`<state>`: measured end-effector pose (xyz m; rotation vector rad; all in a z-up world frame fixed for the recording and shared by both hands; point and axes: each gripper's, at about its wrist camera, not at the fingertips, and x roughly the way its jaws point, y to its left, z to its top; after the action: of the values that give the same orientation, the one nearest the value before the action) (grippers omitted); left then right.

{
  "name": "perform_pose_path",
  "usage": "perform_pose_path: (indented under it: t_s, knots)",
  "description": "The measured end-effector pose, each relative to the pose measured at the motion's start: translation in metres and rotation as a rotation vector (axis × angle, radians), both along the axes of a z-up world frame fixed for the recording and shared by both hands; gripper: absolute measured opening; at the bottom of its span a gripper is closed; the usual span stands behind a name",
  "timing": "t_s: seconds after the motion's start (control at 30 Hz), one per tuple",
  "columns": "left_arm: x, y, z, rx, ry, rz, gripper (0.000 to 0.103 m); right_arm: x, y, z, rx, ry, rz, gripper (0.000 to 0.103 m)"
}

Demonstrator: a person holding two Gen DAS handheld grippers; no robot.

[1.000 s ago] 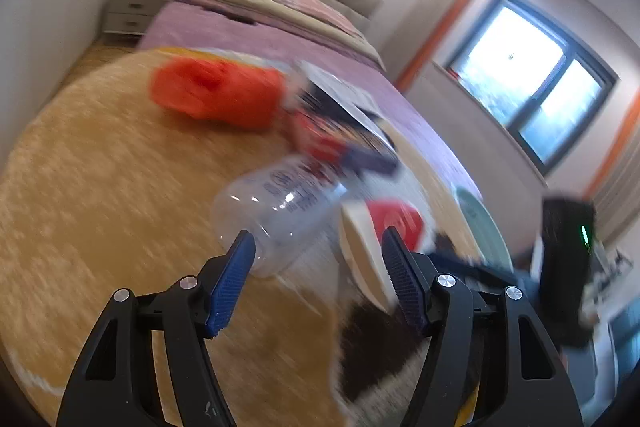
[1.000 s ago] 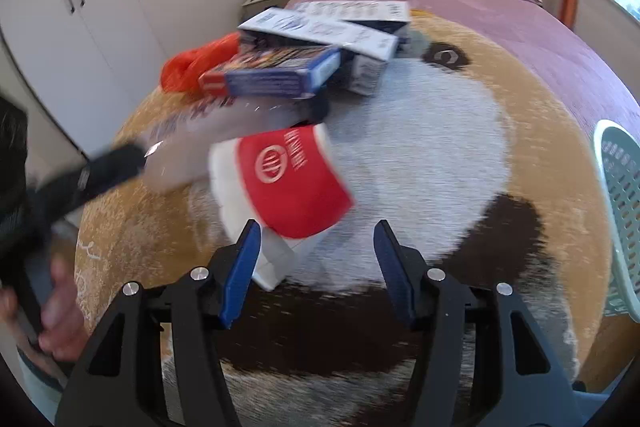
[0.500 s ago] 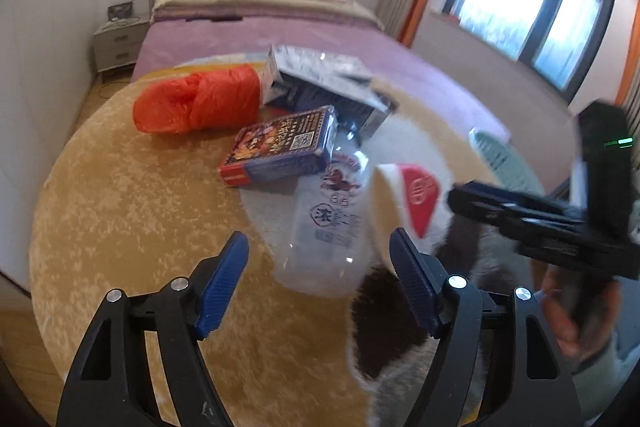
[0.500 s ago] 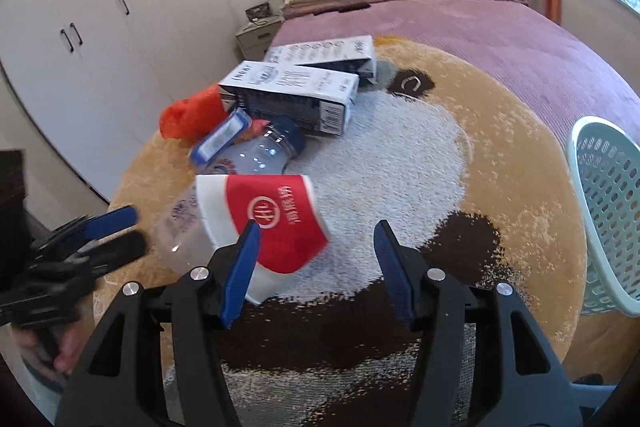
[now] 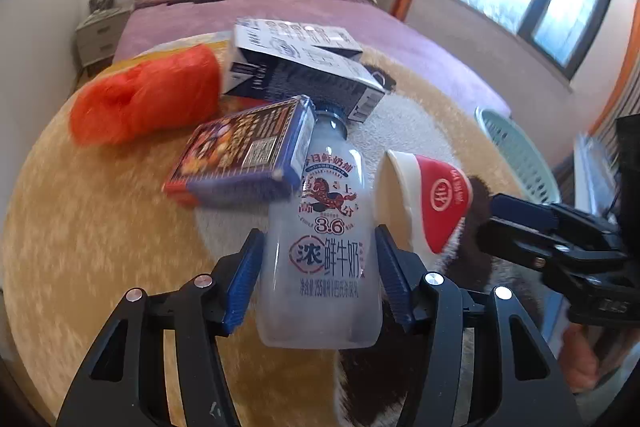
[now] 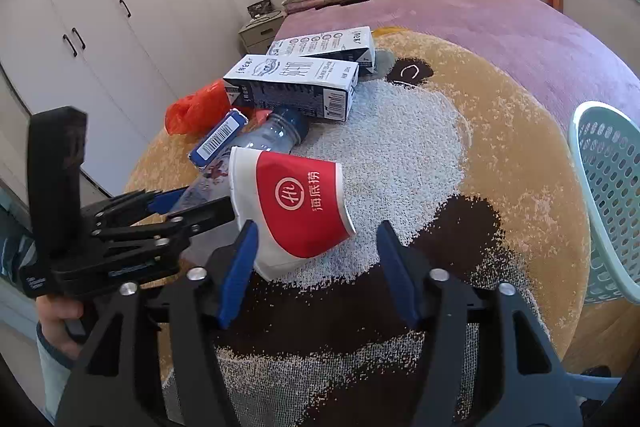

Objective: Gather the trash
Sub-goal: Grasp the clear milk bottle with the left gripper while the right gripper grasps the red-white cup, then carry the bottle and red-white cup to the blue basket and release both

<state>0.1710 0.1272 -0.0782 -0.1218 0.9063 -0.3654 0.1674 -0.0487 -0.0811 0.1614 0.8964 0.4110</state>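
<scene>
Rug [image 5: 100, 227], milk bottle [image 5: 320, 247] "3.6", Haidilao cup [image 6: 296, 203]

left tongs [image 5: 318, 281]: advanced, jaws closing around milk bottle [image 5: 320, 247] | right tongs [image 6: 316, 269]: jaws opened wider

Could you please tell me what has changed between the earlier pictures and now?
The left gripper has moved in on the clear plastic milk bottle lying on the round rug; its jaws have just been closing, and the bottle now sits between its fingers. The right gripper has just opened a little wider and hangs by the red and white paper cup. Cartons, orange bag and basket stayed put.
</scene>
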Motion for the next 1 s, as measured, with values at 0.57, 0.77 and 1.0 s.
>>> perform_pose_path:
  t_s: [0.57, 0.77, 1.0]
  knots:
    - [-0.112, 0.043, -0.008, -0.014, -0.015, 0.156, 0.054, 0.023, 0.071, -0.026, -0.195, -0.017, 0.049, 0.085]
    - [-0.096, 0.029, -0.009, 0.064, -0.026, 0.162, 0.055, 0.027, 0.077, -0.026, -0.289, -0.056, 0.052, 0.085]
    - [-0.085, 0.015, -0.013, 0.126, -0.014, 0.182, 0.055, 0.024, 0.08, -0.033, -0.339, -0.074, 0.067, 0.082]
